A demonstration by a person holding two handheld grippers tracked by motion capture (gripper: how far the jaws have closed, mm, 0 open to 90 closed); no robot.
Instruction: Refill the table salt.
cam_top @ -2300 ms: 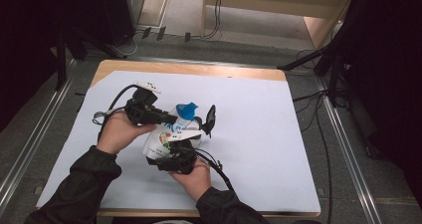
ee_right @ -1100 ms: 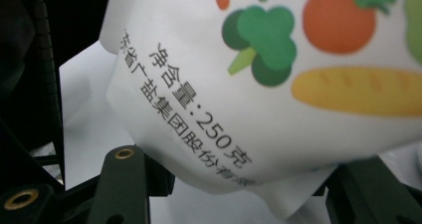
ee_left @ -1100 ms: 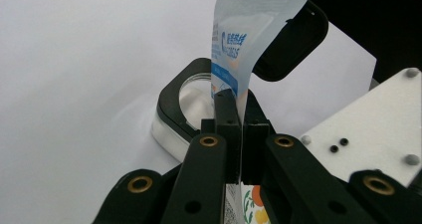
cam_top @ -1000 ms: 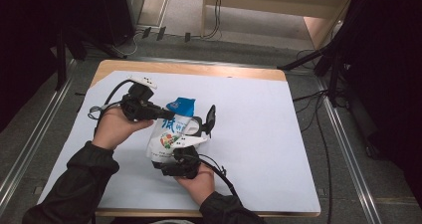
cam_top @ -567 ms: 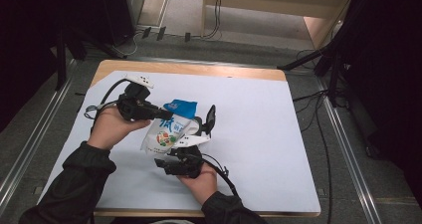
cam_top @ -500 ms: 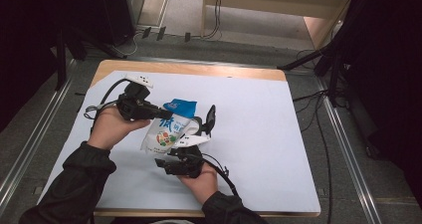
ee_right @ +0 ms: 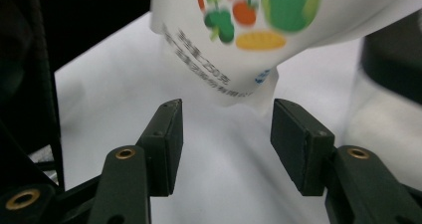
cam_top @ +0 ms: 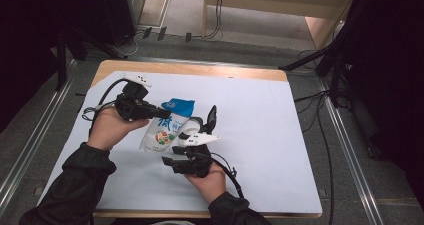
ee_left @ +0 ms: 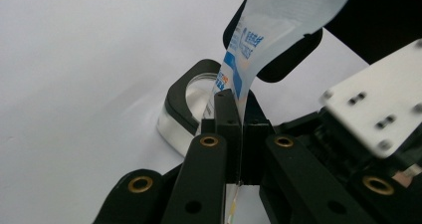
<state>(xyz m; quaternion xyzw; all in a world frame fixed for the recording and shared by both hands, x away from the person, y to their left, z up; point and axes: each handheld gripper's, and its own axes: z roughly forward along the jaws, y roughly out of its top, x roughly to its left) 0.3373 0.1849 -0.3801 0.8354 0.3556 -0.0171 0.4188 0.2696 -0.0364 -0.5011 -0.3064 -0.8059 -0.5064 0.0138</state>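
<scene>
A white pouch (cam_top: 161,131) with a blue top and fruit pictures hangs tilted over the white table cover. My left gripper (cam_top: 161,114) comes in from the left and is shut on its upper edge. In the left gripper view the jaws (ee_left: 239,109) pinch the thin pouch (ee_left: 278,30) seam, and the pouch rises to the upper right. My right gripper (cam_top: 172,155) sits just below the pouch's lower end. Its jaws (ee_right: 224,129) stand open with nothing between them, and the pouch (ee_right: 239,40) bottom corner hangs just beyond their tips.
A clear round object with a black rim (cam_top: 191,126) stands right of the pouch, with a black upright piece (cam_top: 212,117) behind it; the former is also in the left gripper view (ee_left: 191,97). The white cover (cam_top: 280,135) spans the wooden table, with open room on the right.
The left gripper has carried the pouch a little to the left and up. The right gripper has shifted slightly under the pouch's lower end, jaws still open.
</scene>
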